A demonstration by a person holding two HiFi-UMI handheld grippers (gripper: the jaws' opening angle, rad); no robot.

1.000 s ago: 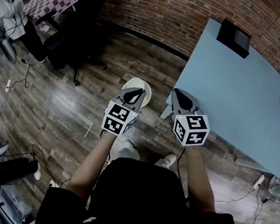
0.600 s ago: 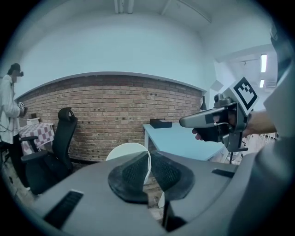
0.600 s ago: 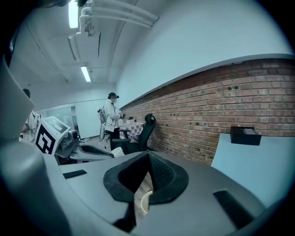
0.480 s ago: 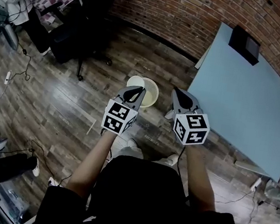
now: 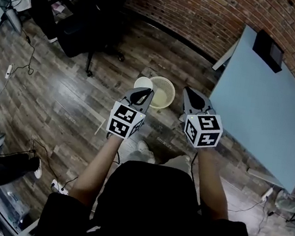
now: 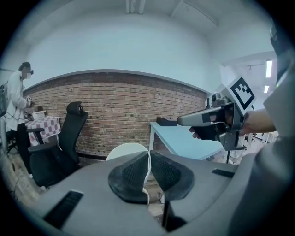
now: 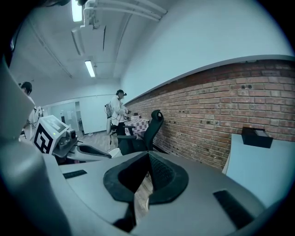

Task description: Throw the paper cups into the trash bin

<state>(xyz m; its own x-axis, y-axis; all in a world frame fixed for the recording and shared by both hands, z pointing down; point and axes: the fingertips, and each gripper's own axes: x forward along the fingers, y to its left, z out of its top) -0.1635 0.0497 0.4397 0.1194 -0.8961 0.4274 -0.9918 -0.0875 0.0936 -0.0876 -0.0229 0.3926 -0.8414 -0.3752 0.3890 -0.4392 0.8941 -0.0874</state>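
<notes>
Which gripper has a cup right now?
The left gripper: its fingers pinch the rim of the white cup. The right gripper is shut with nothing between its fingers.

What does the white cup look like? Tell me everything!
The white cup looks like thin paper, round and plain. The left tool pinches its wall between two black pads, so it hangs in the air over the wooden floor. From above it shows right next to the rim of the cream bin. Only the tool touches it.

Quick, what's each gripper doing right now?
Left gripper: jaws shut on the rim of a white paper cup.
Right gripper: jaws shut, nothing between them.
</notes>
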